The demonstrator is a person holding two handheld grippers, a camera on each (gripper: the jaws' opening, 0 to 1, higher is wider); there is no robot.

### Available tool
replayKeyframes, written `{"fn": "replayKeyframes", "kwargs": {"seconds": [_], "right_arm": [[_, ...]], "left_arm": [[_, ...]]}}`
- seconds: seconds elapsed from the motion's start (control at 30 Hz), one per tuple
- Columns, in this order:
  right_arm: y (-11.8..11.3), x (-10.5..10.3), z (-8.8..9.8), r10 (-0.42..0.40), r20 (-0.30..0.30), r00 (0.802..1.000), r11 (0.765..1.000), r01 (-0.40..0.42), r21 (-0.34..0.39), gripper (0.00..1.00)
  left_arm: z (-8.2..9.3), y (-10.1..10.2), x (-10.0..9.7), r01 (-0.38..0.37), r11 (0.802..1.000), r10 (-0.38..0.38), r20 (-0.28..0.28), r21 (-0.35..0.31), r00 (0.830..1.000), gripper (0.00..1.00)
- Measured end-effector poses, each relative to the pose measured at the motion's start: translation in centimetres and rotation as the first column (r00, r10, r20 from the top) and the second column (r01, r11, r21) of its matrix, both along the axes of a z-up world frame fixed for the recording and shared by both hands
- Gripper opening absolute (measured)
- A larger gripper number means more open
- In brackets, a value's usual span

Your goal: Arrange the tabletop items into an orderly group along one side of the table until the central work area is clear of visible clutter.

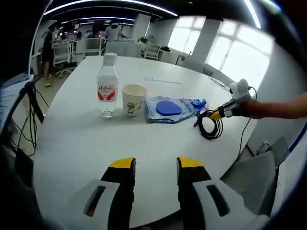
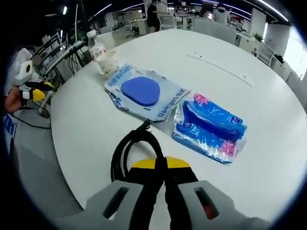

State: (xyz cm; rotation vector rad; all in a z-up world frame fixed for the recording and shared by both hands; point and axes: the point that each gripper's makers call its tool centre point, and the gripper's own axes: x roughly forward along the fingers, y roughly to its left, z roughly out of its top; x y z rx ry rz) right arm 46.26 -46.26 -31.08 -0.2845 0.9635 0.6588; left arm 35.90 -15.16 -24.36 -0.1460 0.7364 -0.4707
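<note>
My right tongs (image 2: 160,167) pinch the floppy cable (image 2: 127,153) at its coil beside the pouch (image 2: 144,93); left tongs (image 1: 154,165) gape.

You see a clear glossy plastic water bottle (image 1: 107,86), a matt paper cup (image 1: 134,99), shiny crinkled blue plastic packets (image 2: 209,128) and a smooth white matt table (image 1: 91,143).

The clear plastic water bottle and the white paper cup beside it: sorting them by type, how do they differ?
The clear plastic water bottle is taller than the white paper cup. The bottle is capped; the cup is open-topped. The bottle has a red label; the cup has a green print. Both stand upright on the white round table.
</note>
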Motion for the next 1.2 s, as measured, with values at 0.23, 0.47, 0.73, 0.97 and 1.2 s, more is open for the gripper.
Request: {"fn": "replayKeyframes", "kwargs": {"seconds": [0.23,0.47,0.73,0.97,1.2], "right_arm": [[-0.8,0.4,-0.9,0.007,0.002,1.000,0.999,-0.007,-0.043,0.01],[-0.8,0.5,-1.2,0.024,-0.002,1.000,0.998,-0.024,-0.062,0.02],[-1.4,0.4,-1.3,0.032,-0.003,0.999,0.995,-0.032,-0.093,0.07],[-2.1,0.6,-0.8,0.025,0.012,1.000,0.994,-0.023,-0.104,0.10],[-2.4,0.9,-0.2,0.018,0.028,0.999,0.995,-0.015,-0.103,0.09]], "left_arm": [[0.2,-0.2,0.1,0.000,1.000,0.000,0.003,0.003,1.000,0.33],[0.3,-0.3,0.2,0.002,1.000,-0.002,0.004,0.003,1.000,0.33],[0.3,-0.3,0.5,0.005,1.000,-0.005,0.006,0.005,1.000,0.33],[0.6,-0.7,0.9,0.016,1.000,-0.016,0.015,0.003,1.000,0.33],[0.7,-1.0,1.0,0.027,1.000,-0.027,0.019,-0.001,0.999,0.33]]}}
